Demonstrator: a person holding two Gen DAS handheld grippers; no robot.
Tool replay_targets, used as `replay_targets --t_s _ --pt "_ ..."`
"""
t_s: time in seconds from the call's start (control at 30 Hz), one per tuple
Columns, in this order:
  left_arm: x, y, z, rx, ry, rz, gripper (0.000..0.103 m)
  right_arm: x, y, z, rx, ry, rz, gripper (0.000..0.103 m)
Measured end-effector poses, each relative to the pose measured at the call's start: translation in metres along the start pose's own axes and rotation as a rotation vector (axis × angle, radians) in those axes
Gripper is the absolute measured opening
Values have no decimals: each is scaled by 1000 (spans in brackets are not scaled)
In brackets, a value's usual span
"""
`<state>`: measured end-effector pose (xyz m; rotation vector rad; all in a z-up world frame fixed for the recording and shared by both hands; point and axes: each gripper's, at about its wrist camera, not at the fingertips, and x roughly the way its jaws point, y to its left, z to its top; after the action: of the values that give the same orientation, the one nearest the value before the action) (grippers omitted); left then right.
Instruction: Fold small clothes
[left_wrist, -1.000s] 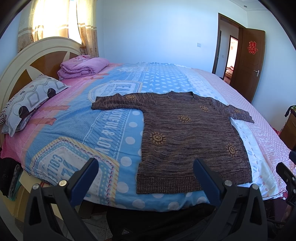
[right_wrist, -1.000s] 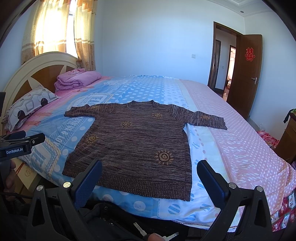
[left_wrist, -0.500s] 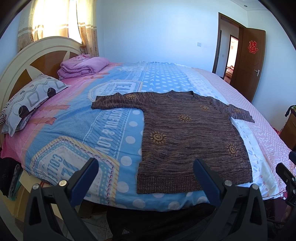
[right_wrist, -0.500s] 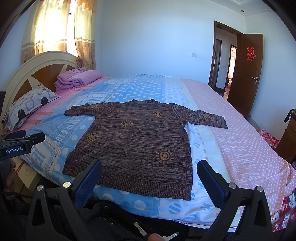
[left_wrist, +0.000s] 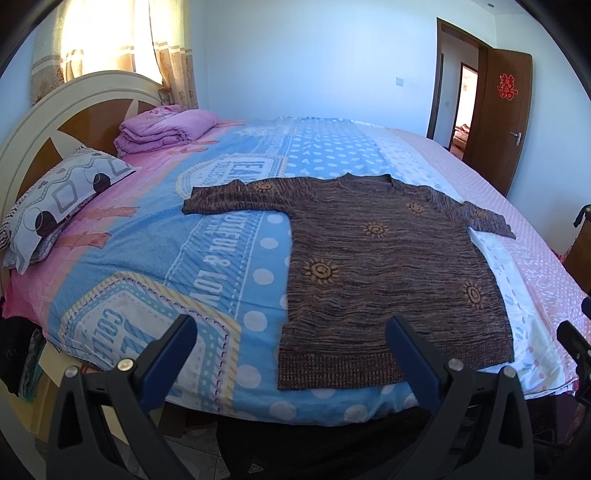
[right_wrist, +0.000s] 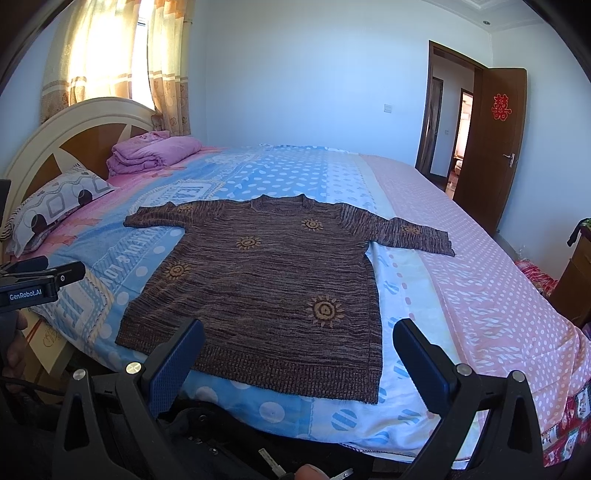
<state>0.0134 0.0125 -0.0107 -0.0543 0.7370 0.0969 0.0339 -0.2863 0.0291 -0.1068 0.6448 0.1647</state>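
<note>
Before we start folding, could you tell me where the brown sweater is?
The brown sweater lies flat on the bed, hem nearest both open grippers.

A brown knitted sweater (right_wrist: 266, 280) with orange sun motifs is seen spread flat across the middle of the frame, both sleeves stretched out sideways, its ribbed hem lying near the bed's (right_wrist: 480, 295) front edge. The right tool (right_wrist: 297, 354) is held low at the bottom of the frame, its two blue-padded fingers (right_wrist: 173, 365) set wide apart and nothing gripped between them. The left tool (right_wrist: 35, 280) is seen at the left edge. A patterned pillow (right_wrist: 55, 206) and a folded purple blanket (right_wrist: 151, 151) are placed at the upper left, against the headboard (right_wrist: 74, 129). A brown door (right_wrist: 491, 147) is shown ajar at the upper right.
</note>
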Motion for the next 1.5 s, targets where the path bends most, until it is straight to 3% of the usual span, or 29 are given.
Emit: replay_targets --t_s 0.33,0.77,1.1,1.27,1.5 --pt "48 -14 18 104 29 72 103 49 -23 7 12 41 -16 102" --pt "132 -25 57 146 65 151 103 137 -77 30 89 135 -21 102" --pt "196 -40 107 164 5 211 103 208 -173 59 242 172 -96 102" --pt "236 -55 129 192 -28 258 103 242 -233 68 377 209 -126 101" --pt "285 -66 145 190 11 293 103 271 -309 79 523 213 -203 83"
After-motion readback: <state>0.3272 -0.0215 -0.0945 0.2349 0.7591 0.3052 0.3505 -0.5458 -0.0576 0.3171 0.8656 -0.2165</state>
